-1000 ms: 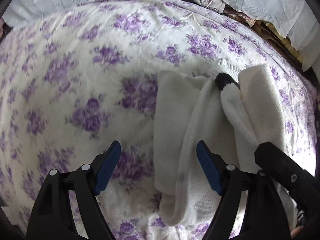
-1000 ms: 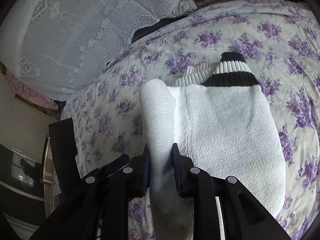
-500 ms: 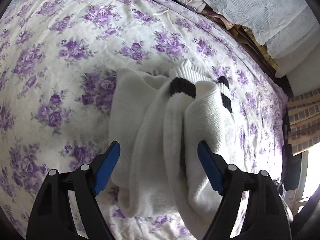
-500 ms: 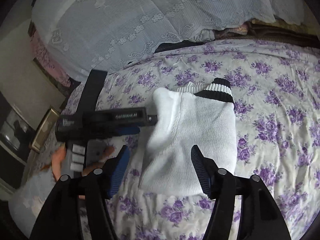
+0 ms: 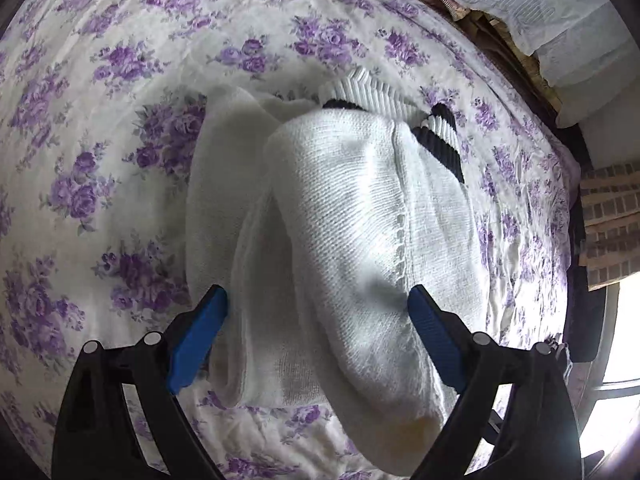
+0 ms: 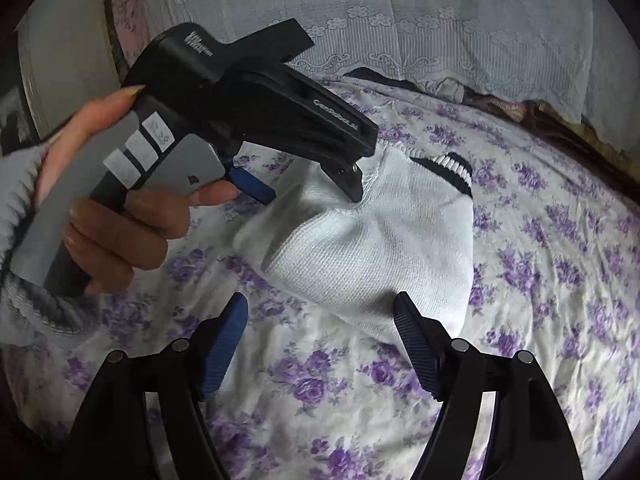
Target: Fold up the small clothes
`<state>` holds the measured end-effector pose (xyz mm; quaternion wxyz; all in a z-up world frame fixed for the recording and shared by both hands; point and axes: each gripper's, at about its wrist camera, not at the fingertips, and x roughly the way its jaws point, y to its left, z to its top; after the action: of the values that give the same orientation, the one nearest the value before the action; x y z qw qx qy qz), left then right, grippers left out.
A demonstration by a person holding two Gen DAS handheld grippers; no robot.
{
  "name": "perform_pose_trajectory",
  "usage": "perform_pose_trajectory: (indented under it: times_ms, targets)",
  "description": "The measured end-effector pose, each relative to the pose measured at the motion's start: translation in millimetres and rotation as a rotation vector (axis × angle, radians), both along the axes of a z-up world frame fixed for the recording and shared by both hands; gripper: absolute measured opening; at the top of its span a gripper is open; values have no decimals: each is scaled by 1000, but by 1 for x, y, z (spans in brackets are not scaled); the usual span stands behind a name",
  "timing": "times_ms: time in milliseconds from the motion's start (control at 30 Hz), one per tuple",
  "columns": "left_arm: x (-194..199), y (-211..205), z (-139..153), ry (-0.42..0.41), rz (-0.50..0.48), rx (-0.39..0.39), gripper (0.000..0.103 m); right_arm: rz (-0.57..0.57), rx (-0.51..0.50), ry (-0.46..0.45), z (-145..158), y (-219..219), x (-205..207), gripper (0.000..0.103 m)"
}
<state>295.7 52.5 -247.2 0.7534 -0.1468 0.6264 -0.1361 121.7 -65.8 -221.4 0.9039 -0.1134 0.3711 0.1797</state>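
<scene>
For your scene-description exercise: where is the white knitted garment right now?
The white knitted garment lies folded on the purple-flowered bedspread, under the left gripper in its view.

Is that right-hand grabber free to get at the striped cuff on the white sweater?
Probably yes. The right gripper hangs open and empty over the bedspread, its jaws having just opened. The striped cuff lies uncovered at the white sweater's far end; the left gripper works beside it.

Two close downward wrist views, both over the white sweater [image 5: 360,216] [image 6: 372,248].

Ribbed white knit sweater [image 5: 360,216] lies on a smooth, matt cotton-looking floral bedsheet [image 5: 100,140].
</scene>
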Motion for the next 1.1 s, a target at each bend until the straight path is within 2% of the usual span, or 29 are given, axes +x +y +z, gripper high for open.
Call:
perform_pose_trajectory:
  times_ms: [33,133,167,200,233,367,467,533,567,600,667,800,900,1000,1067,1100]
  targets:
    - [2,-2,1,-2,3,0,84,0,-35,-37,-2,3,1,76]
    - [9,-10,11,-39,-15,23,57,9,-130,-111,-8,13,9,73]
    - [12,-12,14,-52,-21,42,49,19,-124,-116,-7,13,12,53]
    - [15,-14,18,-72,-26,69,35,21,-114,-107,-5,13,17,25]
    - [18,-16,21,-90,-31,89,30,16,-96,-95,-2,13,23,22]
    - [19,-24,44,-205,-60,159,27,-10,14,-114,27,10,34,18]
    - [15,-18,59,-255,-46,181,27,-9,78,-97,41,16,40,18]
    - [13,-9,61,-267,-34,222,32,8,88,-79,41,25,43,18]
    - [14,-5,60,-261,-27,227,40,9,94,-67,40,29,44,18]
    - [14,2,57,-247,-21,214,44,4,103,-48,37,30,45,18]
    - [13,12,52,-219,-18,185,44,-7,120,-20,32,27,46,17]
    - [11,18,40,-164,-35,123,45,-23,133,-27,35,23,40,15]
    - [9,17,38,-140,-41,41,59,-24,121,-32,37,26,42,15]
    - [5,11,44,-155,-66,17,67,-30,124,-39,37,25,40,15]
    - [5,6,47,-163,-83,8,63,-29,134,-38,35,24,37,15]
    - [6,3,47,-168,-85,10,49,-28,138,-36,35,24,36,15]
